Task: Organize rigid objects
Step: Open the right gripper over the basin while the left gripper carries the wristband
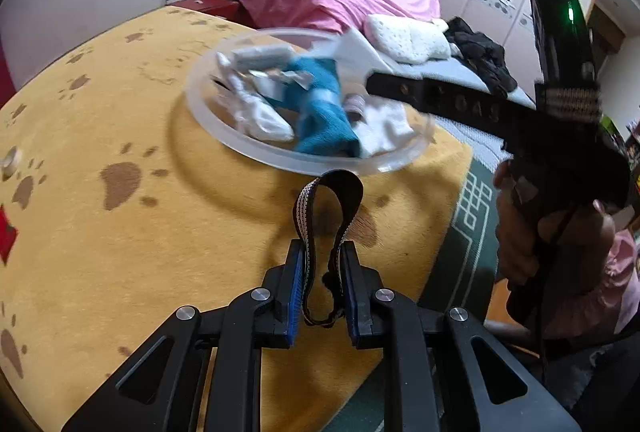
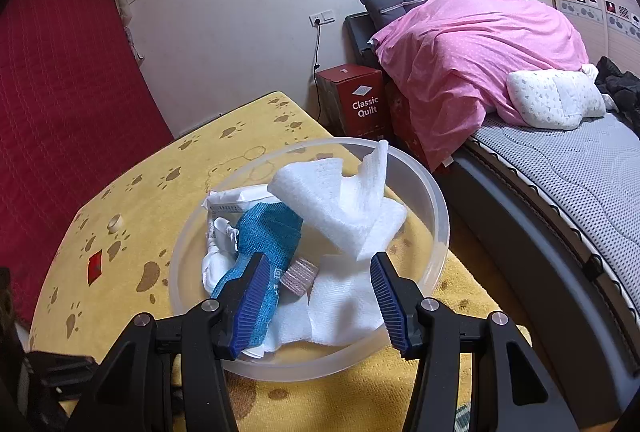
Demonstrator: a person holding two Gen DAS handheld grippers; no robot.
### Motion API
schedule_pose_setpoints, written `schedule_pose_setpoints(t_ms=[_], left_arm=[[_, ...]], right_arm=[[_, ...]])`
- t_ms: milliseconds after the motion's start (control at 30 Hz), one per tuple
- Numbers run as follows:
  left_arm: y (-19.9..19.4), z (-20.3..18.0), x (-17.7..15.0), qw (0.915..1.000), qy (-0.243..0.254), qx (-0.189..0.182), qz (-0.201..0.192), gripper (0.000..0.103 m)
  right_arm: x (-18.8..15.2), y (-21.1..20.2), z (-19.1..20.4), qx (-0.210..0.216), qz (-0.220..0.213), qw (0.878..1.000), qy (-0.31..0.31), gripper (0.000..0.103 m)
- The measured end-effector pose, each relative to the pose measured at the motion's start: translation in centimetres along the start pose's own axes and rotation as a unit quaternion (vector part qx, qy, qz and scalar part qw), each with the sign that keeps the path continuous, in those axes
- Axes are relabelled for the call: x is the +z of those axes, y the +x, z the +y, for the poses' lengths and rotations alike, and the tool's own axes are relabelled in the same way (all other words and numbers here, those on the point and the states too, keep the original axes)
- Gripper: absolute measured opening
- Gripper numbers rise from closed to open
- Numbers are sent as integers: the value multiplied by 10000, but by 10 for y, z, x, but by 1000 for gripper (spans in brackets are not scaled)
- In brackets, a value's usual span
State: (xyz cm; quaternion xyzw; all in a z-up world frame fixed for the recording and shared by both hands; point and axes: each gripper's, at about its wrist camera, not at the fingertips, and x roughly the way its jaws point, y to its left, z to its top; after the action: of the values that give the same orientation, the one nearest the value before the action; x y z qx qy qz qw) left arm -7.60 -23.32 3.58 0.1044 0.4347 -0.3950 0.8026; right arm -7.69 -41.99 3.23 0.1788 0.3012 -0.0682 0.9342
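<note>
Left claw (image 1: pixel 322 288) clamped on a looped strap (image 1: pixel 328 216); right claw (image 2: pixel 320 296) wide over the clear bowl (image 2: pixel 434 192).

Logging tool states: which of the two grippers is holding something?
The left gripper: its fingers pinch a looped black strap. The right gripper hangs open above the clear bowl.

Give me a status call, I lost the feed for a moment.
Left gripper shut on black strap loop, short of the clear bowl. Right gripper open, empty, over the bowl. White cloths and teal roll crowd the bowl.
</note>
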Motion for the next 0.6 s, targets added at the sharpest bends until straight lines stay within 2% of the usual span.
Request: schedule_pose_setpoints(t_ms=[367, 600], left_arm=[[-25, 8, 28, 9983, -213, 23, -546, 18], [-27, 10, 30, 9986, -194, -14, -502, 18]], right_arm=[[1, 0, -3, -17, -15, 10000, 40, 56], [0, 1, -4, -13, 14, 10000, 64, 56]])
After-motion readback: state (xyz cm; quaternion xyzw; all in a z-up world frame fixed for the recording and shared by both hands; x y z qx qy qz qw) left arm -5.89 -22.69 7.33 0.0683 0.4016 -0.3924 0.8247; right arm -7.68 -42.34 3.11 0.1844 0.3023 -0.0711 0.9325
